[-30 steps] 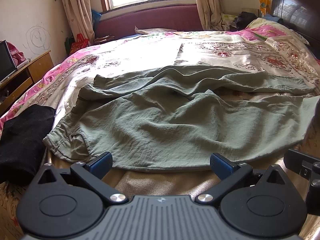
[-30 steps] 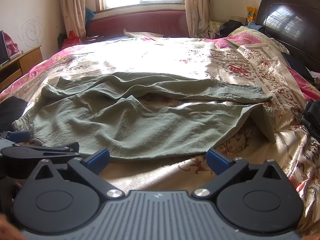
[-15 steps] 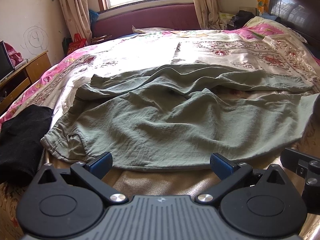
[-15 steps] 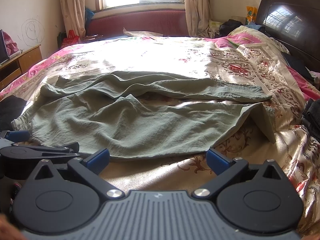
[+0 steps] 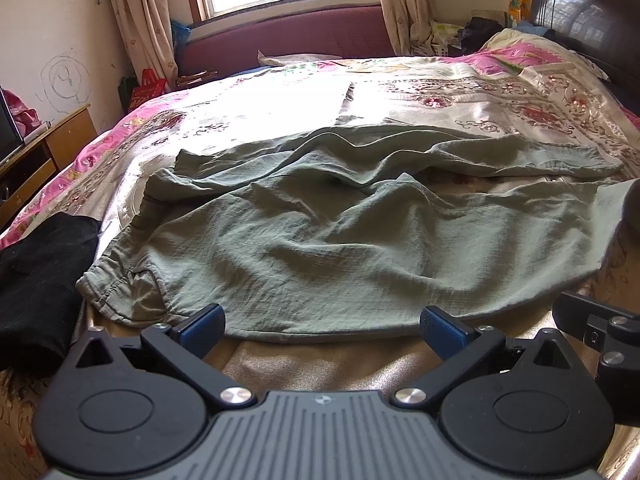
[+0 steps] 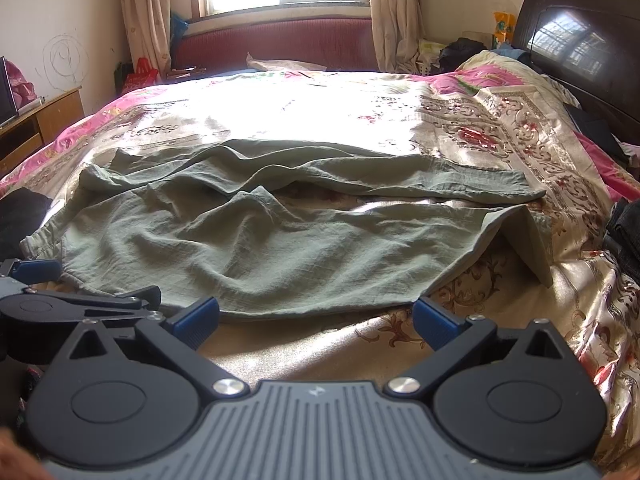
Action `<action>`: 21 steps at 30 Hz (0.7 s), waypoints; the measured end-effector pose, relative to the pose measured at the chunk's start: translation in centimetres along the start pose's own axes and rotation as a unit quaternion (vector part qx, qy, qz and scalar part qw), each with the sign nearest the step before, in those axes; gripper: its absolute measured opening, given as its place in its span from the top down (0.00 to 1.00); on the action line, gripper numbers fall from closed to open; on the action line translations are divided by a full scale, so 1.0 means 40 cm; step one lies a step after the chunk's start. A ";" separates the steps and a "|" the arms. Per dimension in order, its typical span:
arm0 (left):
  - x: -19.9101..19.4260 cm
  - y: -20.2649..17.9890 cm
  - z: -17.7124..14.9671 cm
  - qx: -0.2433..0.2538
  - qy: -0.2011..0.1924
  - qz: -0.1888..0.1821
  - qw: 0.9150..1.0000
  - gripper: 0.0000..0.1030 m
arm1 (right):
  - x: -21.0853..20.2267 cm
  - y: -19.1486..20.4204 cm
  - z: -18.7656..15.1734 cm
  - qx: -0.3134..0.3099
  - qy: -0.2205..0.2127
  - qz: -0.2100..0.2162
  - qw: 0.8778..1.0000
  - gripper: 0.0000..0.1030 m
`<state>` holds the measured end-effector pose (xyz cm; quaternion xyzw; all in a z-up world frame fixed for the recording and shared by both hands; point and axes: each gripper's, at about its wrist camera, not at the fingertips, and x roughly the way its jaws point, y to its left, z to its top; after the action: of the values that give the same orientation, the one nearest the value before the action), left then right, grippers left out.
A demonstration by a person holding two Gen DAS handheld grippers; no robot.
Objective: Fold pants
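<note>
Bedspread (image 6: 500,128) carries green pants (image 5: 320,240); only the right view shows the flipped cuff (both tongs (image 5: 322,326) (image 6: 316,320) wide).

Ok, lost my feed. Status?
Both tongs, left and right, open, empty. Green pants spread flat, unfolded. Black garment beside waistband.

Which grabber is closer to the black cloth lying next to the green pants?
Left. The left gripper hangs open at the pants' near edge, with the black cloth just off its left side. The right gripper, also open, sits farther right, toward the leg ends.
</note>
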<state>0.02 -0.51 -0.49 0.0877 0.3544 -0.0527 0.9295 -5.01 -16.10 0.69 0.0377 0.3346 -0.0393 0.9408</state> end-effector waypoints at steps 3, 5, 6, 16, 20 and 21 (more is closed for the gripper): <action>0.001 0.000 0.000 0.002 0.001 -0.002 1.000 0.00 | 0.000 0.001 -0.001 0.000 0.000 0.000 1.000 0.01; 0.001 -0.001 0.000 0.002 0.002 -0.003 1.000 0.00 | 0.001 0.002 -0.002 0.000 0.000 0.000 1.000 0.01; 0.001 -0.002 0.000 0.003 0.002 -0.003 1.000 0.00 | 0.001 0.002 -0.002 0.000 0.000 0.000 1.000 0.01; 0.006 -0.010 -0.003 0.008 0.006 -0.007 1.000 0.00 | 0.006 -0.012 -0.004 0.006 0.005 0.002 1.000 0.01; 0.008 -0.016 -0.004 0.012 0.007 -0.008 1.000 0.00 | 0.006 -0.012 -0.003 0.008 0.007 0.001 1.000 0.01; 0.009 -0.017 -0.004 0.012 0.007 -0.008 1.000 0.00 | 0.007 -0.012 -0.002 0.008 0.007 0.001 1.000 0.01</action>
<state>0.07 -1.14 -0.92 0.0964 0.3613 -0.0642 0.9252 -4.92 -16.59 0.43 0.0458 0.3409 -0.0406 0.9381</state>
